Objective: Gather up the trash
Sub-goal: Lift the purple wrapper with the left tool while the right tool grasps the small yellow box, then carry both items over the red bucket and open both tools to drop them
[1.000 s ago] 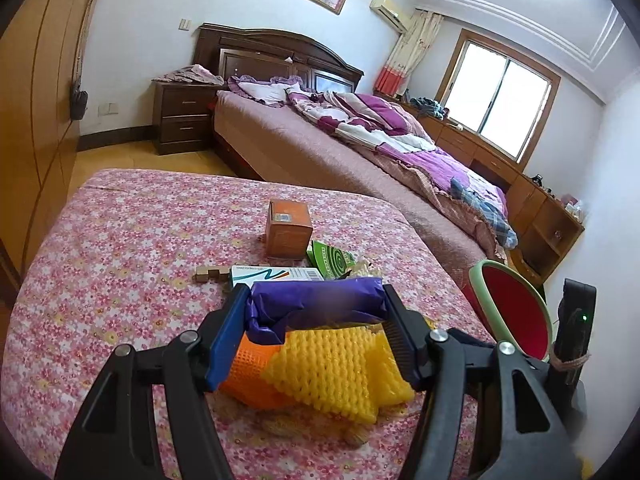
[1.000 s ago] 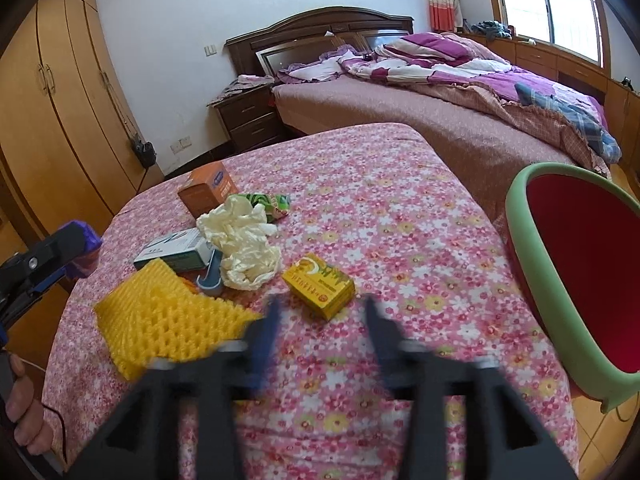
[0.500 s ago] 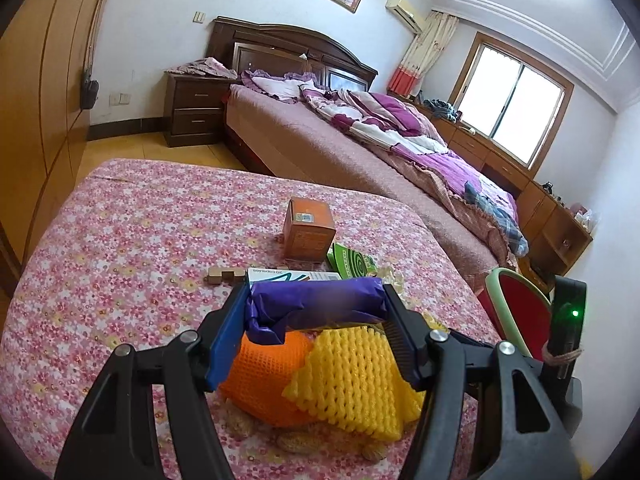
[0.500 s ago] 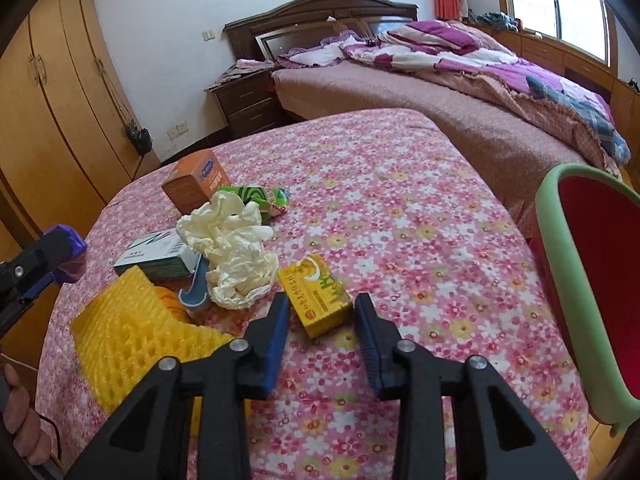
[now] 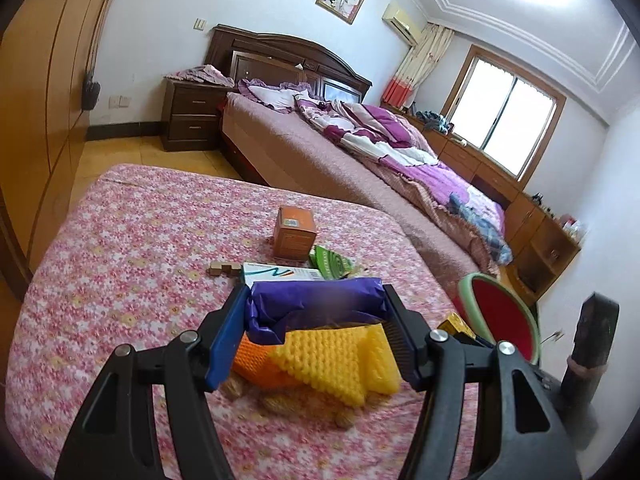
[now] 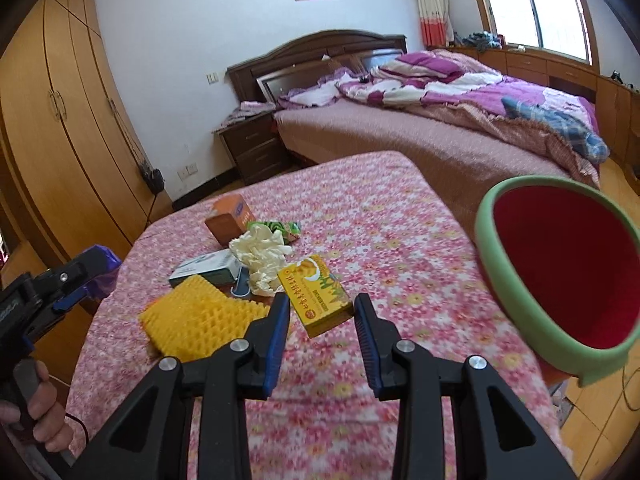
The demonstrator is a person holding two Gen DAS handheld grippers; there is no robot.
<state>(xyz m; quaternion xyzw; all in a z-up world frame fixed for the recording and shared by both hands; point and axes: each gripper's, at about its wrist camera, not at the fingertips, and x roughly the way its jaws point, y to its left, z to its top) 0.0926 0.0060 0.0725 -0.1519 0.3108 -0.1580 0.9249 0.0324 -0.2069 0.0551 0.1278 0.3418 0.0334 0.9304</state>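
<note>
Left gripper [image 5: 316, 312] is clamping a purple wrapper [image 5: 316, 305] between its fingers, jaws spread wide to the wrapper's full length, holding it up above the floral tablecloth [image 5: 132, 248]. Same gripper [image 6: 70, 280] is showing at the left edge of the right wrist view, purple wrapper [image 6: 105, 262] sticking out of it, the person's left hand [image 6: 38, 412] gripping the handle.

Right gripper [image 6: 322, 316] is sitting partly open, the yellow box [image 6: 316, 296] tilted between the fingertips. I cannot tell whether the pads are touching it.

Taking the yellow box as the landmark:
- Yellow foam net [image 6: 200, 318] is lying just left of it on the cloth, with an orange foam net [image 5: 256, 356] under it, seen in the left wrist view.
- Crumpled white tissue [image 6: 262, 258] is touching the box's far-left side.
- White-and-teal carton [image 6: 208, 270] is lying left of the tissue, behind the yellow foam net.
- Green snack packet [image 6: 280, 228] is lying beyond the tissue; orange box [image 6: 230, 218] is standing upright just left of the packet, farthest from the yellow box.
- Red bin with green rim [image 6: 516, 300] is standing right of the box, off the table edge, mouth tipped toward the camera.
- Small tan wooden block [image 5: 222, 268] is lying by the carton's far-left end.
</note>
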